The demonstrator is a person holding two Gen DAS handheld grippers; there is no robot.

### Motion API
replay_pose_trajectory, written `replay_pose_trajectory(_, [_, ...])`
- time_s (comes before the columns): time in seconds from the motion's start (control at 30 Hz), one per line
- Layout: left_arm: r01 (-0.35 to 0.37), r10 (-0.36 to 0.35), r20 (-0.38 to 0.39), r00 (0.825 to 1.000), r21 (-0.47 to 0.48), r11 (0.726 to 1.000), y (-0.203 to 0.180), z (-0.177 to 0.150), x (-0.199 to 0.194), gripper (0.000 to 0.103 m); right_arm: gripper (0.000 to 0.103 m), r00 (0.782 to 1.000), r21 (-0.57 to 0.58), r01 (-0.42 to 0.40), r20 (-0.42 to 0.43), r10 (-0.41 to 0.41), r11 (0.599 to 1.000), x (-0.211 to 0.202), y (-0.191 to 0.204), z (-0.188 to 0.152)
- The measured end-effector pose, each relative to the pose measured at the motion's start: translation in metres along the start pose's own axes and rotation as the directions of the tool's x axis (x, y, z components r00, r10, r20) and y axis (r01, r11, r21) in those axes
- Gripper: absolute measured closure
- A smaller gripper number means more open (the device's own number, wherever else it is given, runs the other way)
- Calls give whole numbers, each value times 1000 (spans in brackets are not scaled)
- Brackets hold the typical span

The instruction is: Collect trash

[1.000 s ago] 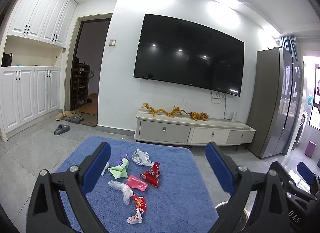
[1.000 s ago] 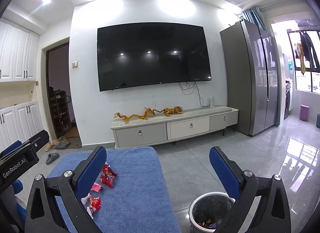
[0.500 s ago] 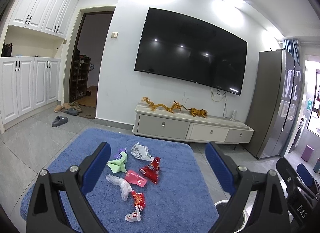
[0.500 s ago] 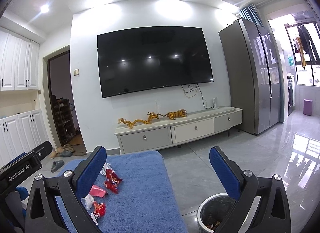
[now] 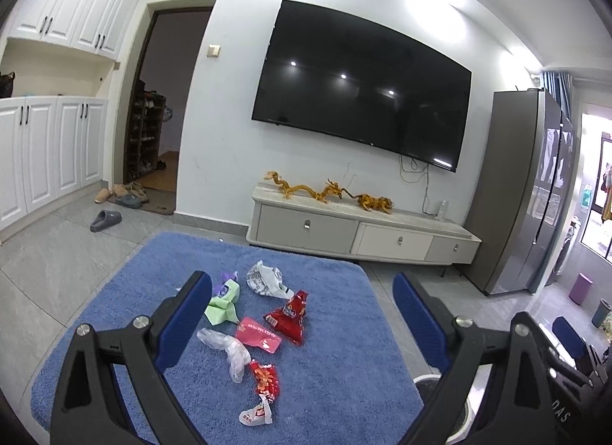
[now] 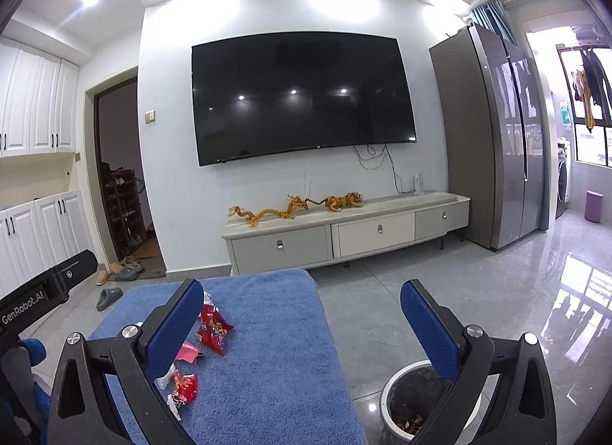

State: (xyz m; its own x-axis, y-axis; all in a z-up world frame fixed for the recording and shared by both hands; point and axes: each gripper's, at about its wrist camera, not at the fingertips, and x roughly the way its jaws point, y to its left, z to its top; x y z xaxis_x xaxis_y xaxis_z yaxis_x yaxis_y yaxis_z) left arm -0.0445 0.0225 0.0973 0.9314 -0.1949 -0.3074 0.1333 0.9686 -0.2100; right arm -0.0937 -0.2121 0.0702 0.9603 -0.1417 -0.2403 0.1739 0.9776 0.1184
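Observation:
Several pieces of trash lie on a blue rug [image 5: 344,361]: a red snack bag [image 5: 288,317], a pink wrapper [image 5: 258,334], a clear plastic bag [image 5: 227,349], a green tissue pack [image 5: 222,299], a crumpled white bag [image 5: 266,278] and a small red wrapper [image 5: 264,387]. My left gripper [image 5: 302,326] is open and empty above them. My right gripper [image 6: 302,326] is open and empty above the rug's [image 6: 275,349] right part; the red snack bag [image 6: 212,330] lies by its left finger. A trash bin [image 6: 409,403] with scraps stands on the floor at lower right.
A TV cabinet [image 5: 359,234] with golden dragon figures stands against the wall under a large TV [image 5: 359,85]. A grey fridge [image 6: 497,139] is at the right. Slippers [image 5: 105,219] lie by the doorway at the left. Grey tiled floor surrounds the rug.
Both cameras have shifted slightly, the left toward the trash, so the rug shows a little larger. Both grippers stay open and empty. The trash has not moved.

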Motion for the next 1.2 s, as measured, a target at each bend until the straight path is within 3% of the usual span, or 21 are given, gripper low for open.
replay_pose_trajectory(0.27, [-22, 22, -101, 995, 2, 1000, 33, -18, 32, 7, 0, 995, -15, -55, -85, 54, 998, 26, 12, -13])
replay_pose_trajectory(0.67, [-70, 68, -204, 977, 0, 998, 66, -42, 83, 7, 0, 964, -43, -156, -226, 143, 987, 80, 39, -44])
replay_pose_trajectory(0.97, [-45, 46, -304, 951, 8, 999, 74, -65, 115, 7, 0, 941, -40, -194, -291, 175, 980, 107, 44, -60])
replay_pose_trajectory(1.2, [-8, 20, -396, 918, 33, 999, 78, -89, 128, 8, 3, 922, -58, -223, -337, 192, 973, 123, 53, -71])
